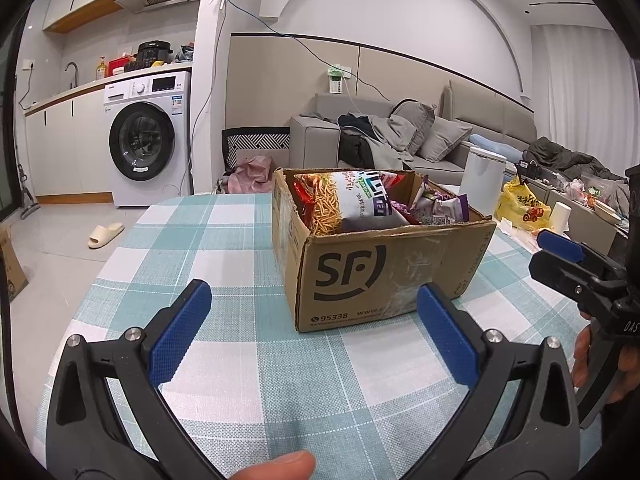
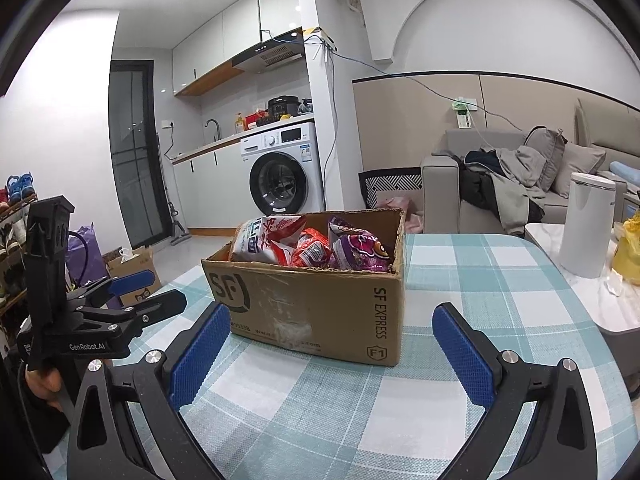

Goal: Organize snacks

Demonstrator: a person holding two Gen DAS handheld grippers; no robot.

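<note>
A brown SF cardboard box (image 1: 380, 276) (image 2: 316, 304) stands on the teal checked tablecloth (image 1: 224, 240) (image 2: 480, 280). Snack bags fill it: a large noodle-print bag (image 1: 348, 200) (image 2: 260, 240), red packets (image 2: 310, 252) and purple packets (image 1: 444, 206) (image 2: 360, 250). My left gripper (image 1: 314, 292) is open just short of the box's near corner, nothing between its blue pads. My right gripper (image 2: 330, 318) is open in front of the box's other side, also holding nothing. Each gripper shows in the other's view, the right gripper (image 1: 560, 252) at the right edge and the left gripper (image 2: 144, 288) at the left.
A white canister (image 1: 482, 180) (image 2: 588, 224) and a yellow plastic bag (image 1: 520, 206) (image 2: 628, 256) sit on a side table right of the tablecloth. Beyond are a grey sofa (image 1: 400, 136), a washing machine (image 1: 148, 136) (image 2: 284, 172) and a slipper (image 1: 106, 235) on the floor.
</note>
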